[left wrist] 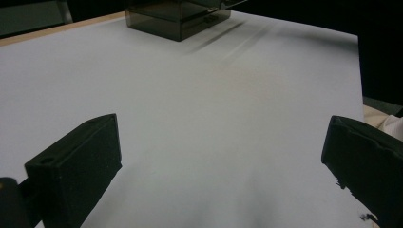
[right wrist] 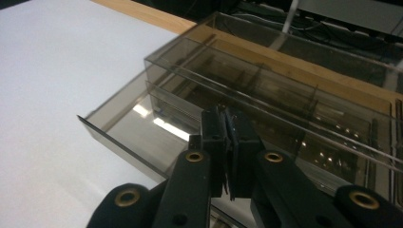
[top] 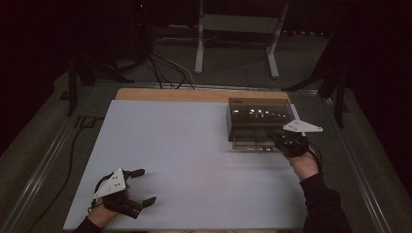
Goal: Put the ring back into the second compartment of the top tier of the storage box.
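A smoked, see-through organiser box is seen standing at the far right corner of a white table, with a strip of bare wood showing along the far edge. From the box's near side a shallow drawer has been drawn partway out toward the person.

The right gripper is held at the drawer's front, toward its right end. In the right gripper view its two black jaws are pressed together over the drawer's front edge, so it appears to be clenched on a thin lip or handle there, though the actual contact is hidden behind the jaws.

The left gripper is rested near the near left corner of the table, well apart from the box, with its jaws spread wide and nothing between them; in the left gripper view only bare white surface lies ahead of it.

The work is judged to be partly done: the drawer is already some way out, while the rest of its travel, or anything to be put in or taken out, is left.

As for contents, the drawer's visible floor looks bare. The box's upper level is split by thin dividers into several compartments, and no items can be made out in them through the dark, reflective walls.
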A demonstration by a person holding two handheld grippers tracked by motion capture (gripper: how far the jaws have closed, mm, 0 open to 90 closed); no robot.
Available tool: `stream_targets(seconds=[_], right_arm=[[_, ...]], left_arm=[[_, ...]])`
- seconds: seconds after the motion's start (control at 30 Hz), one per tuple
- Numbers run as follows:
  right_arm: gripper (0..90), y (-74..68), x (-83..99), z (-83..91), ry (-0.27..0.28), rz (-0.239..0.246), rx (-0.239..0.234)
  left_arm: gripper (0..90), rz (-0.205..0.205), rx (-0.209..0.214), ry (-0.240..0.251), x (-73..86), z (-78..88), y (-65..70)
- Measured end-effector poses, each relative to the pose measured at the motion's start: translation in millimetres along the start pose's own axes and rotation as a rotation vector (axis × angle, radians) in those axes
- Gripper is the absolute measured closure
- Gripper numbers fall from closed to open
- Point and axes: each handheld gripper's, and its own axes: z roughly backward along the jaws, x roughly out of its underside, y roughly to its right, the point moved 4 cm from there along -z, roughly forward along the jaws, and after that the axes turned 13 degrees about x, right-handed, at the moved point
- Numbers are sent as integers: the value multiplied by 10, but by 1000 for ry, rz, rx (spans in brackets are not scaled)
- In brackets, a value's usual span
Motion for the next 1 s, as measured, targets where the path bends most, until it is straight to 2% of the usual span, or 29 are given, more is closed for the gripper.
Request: stream_targets(seconds=[0.3,0.67,1.0], right_arm=[[871,65,61,-62,-20,-19,12],[870,33,126,-158,-53,-23,6],[867,-14,169,-223,-77,9,11]], left_arm=[[6,0,-1,1,-2,0,0],[6,1,0,2,-2,2,0],[6,1,0,-2,2,-1,-1]])
